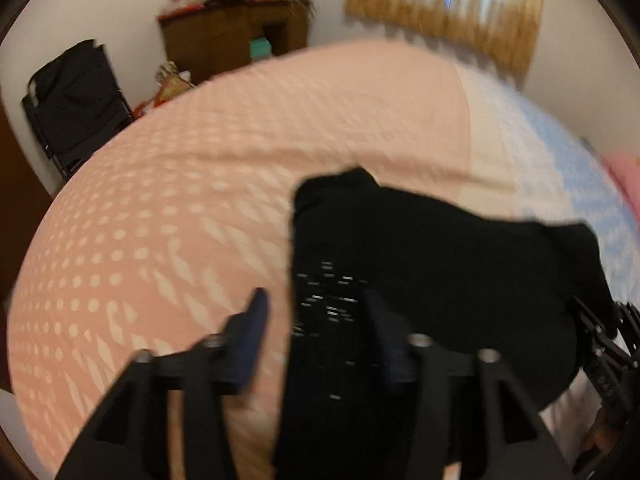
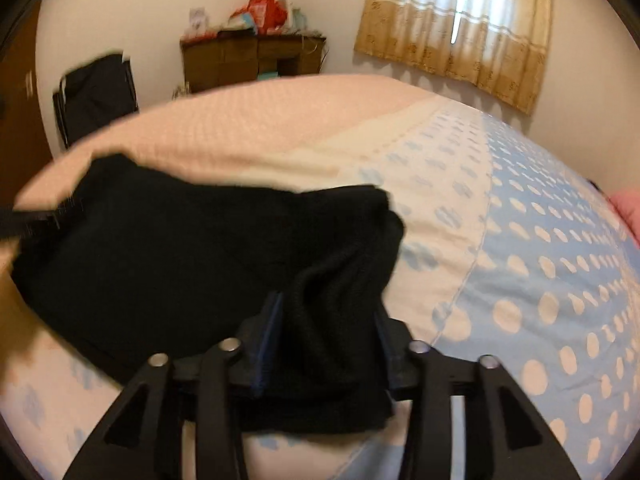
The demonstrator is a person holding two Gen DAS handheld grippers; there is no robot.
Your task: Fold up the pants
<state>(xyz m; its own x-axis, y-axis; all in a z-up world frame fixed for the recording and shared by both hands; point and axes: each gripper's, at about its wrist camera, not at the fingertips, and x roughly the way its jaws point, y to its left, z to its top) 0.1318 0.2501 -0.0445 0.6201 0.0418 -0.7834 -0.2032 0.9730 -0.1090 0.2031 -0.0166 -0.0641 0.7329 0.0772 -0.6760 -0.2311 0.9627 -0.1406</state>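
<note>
Black fingers fill the bottom of both frames. On my left tongs [image 1: 316, 316] the jaws stand well apart; a strip of the pants [image 1: 432, 264] runs up between them at the lower centre of that view, and motion blur keeps me from telling whether either pad actually touches it. My right tongs [image 2: 328, 320] have a thick bunch of the same black cloth packed between the pads, jaws partly spread around it and holding it.

From the left view the pants spread rightward across the lower middle of the frame, reaching the other gripper at the right edge. From the right view they [image 2: 192, 248] stretch to the left edge.

Under them lies the bed [image 2: 540, 240], pink with white dots on the left, blue-dotted on the right. At top centre I see a cabinet [image 2: 248, 60], at upper right a curtain [image 2: 460, 28], at upper left a black chair [image 1: 76, 100].
</note>
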